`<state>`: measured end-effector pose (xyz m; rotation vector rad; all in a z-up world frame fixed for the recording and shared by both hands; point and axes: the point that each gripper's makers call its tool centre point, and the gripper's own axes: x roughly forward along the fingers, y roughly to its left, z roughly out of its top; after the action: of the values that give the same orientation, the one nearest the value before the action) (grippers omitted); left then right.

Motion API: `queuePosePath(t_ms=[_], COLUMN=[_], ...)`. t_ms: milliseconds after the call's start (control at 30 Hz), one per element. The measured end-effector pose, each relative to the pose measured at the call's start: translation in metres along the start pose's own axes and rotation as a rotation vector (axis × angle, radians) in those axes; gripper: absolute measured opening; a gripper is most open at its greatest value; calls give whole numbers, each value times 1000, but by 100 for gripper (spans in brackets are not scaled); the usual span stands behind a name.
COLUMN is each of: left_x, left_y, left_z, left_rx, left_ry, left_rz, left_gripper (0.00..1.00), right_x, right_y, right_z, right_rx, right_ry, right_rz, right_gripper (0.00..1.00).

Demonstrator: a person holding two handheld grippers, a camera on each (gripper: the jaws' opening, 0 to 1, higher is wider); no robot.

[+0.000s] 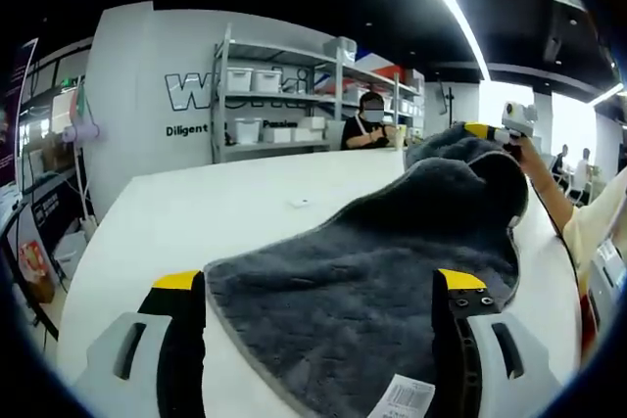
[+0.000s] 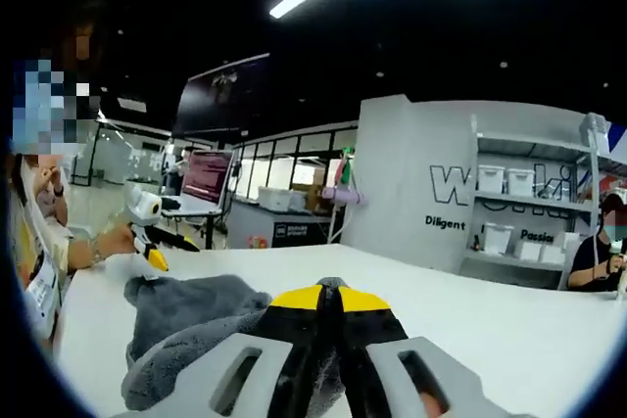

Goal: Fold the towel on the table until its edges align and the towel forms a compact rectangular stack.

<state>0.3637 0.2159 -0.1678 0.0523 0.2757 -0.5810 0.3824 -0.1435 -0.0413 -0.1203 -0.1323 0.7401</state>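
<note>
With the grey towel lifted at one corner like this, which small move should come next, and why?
Probably carry the right tool with its pinched corner across toward the near edge by the left tool. The dark grey terry towel is raised only at that far corner, and the rest lies flat on the white table. The left tool's jaws stand apart around the near edge.

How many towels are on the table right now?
1: a dark grey towel on the white table, its near edge between the left gripper jaws, its far end lifted by the right gripper.
</note>
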Motion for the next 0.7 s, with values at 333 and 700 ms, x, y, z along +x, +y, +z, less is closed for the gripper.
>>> queuePosePath(t_ms=[333,700], left_x=[2,4], left_y=[-1,-2], left_z=[-2,-6], left_rx=[2,8], left_ry=[11,28], left_rz=[-3,1], left_gripper=[94,94], right_x=[-28,-78], right_y=[-44,-91], right_z=[-25,-70], right_rx=[31,103], right_ry=[22,113], right_rz=[-140,-317], right_gripper=[0,0])
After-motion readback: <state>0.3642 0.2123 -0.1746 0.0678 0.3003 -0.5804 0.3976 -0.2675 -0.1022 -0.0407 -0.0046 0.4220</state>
